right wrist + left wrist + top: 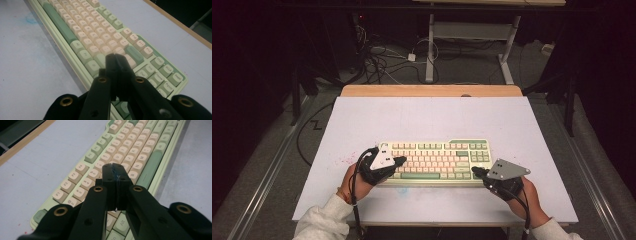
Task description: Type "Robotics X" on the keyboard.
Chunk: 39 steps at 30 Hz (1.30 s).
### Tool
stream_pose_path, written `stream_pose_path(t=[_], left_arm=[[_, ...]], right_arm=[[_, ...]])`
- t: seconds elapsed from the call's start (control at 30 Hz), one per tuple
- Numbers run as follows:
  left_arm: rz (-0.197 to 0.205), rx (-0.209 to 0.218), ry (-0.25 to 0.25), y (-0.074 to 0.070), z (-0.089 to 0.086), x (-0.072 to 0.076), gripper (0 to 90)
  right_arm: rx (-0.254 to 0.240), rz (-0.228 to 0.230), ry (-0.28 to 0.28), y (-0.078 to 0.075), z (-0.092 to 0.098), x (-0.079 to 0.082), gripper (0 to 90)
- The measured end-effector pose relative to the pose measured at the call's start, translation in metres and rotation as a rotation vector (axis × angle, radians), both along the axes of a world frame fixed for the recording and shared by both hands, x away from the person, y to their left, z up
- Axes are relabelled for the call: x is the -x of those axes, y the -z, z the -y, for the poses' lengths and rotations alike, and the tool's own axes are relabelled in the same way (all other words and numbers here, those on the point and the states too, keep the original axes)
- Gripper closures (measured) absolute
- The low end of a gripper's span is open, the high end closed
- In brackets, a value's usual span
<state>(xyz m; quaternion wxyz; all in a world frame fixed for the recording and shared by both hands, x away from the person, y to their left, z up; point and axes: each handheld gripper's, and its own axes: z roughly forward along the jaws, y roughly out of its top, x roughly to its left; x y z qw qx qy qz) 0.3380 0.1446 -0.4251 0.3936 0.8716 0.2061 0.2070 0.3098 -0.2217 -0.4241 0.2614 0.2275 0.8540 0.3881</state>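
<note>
Both pressed-together grippers, left gripper (400, 160) and right gripper (475, 171), hover over the keyboard (437, 159) on the table (422, 115).

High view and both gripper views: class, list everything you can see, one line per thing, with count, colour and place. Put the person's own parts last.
keyboard: one, pale green case with cream and green keys, near middle of the table.
table: one, pale lilac-white top with a wooden far edge, fills the centre.
desk frame: one, white legs, on the floor beyond the table.
cables: several, black and white, on the grey floor behind the table.
left tool: one, black, jaws shut, over the keyboard's left end.
right tool: one, black, jaws shut, over the keyboard's right end.
sleeves: two, light grey, bottom edge.
</note>
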Motion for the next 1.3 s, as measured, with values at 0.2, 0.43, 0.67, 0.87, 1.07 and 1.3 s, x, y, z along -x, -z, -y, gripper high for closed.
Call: stream_pose_path(t=[0.2, 0.43, 0.67, 0.87, 1.07, 1.3], left_arm=[[0.002, -0.004, 0.012, 0.000, 0.005, 0.003, 87.2], [-0.003, -0.003, 0.025, 0.000, 0.011, 0.005, 87.2], [-0.006, -0.018, 0.047, 0.002, 0.017, 0.007, 87.2], [-0.017, -0.033, 0.061, 0.007, 0.021, 0.008, 87.2], [-0.030, -0.051, 0.072, 0.013, 0.024, 0.008, 87.2], [-0.044, -0.071, 0.077, 0.018, 0.023, 0.007, 87.1]], right_arm=[[-0.001, -0.001, -0.001, 0.000, 0.000, 0.000, 90.0], [-0.004, -0.001, -0.002, -0.001, 0.000, 0.000, 90.0], [-0.004, -0.004, -0.006, 0.000, -0.001, 0.000, 90.0], [-0.002, -0.006, -0.007, 0.001, -0.001, 0.000, 90.0], [-0.002, -0.011, -0.007, 0.002, -0.001, -0.001, 90.0], [-0.001, -0.012, -0.005, 0.002, -0.001, -0.001, 90.0]])
